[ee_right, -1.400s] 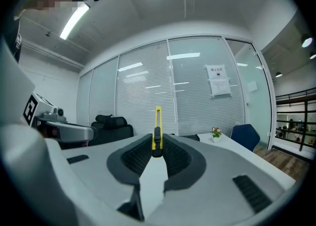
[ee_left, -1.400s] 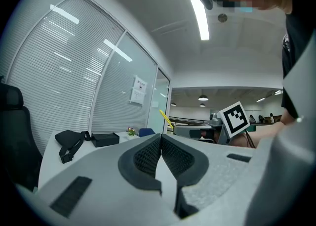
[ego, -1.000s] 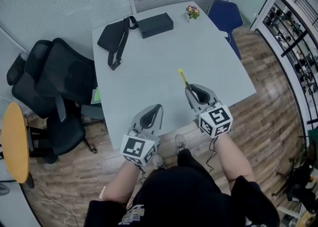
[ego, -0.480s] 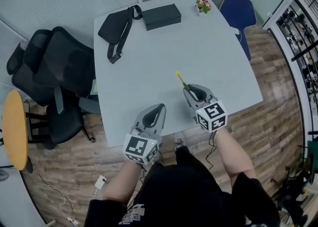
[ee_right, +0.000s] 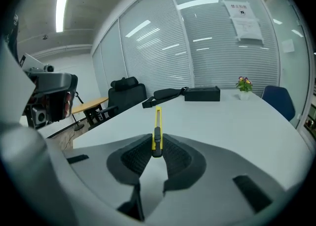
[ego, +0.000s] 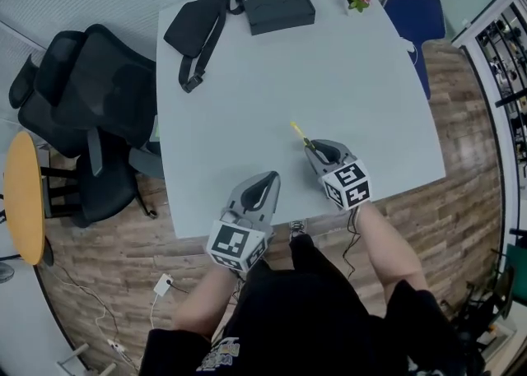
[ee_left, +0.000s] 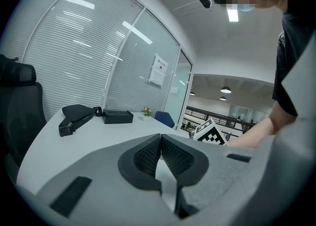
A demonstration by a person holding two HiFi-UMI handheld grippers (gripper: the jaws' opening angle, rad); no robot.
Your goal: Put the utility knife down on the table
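Your right hand-held gripper (ee_right: 157,146) pinches the yellow utility knife (ee_right: 157,123) by its slider end, the rest jutting ahead of the jaws over the table (ego: 247,111), likely light, stiff, slick, best held mid-body; your left hand-held gripper (ee_left: 160,143) is closed, empty.
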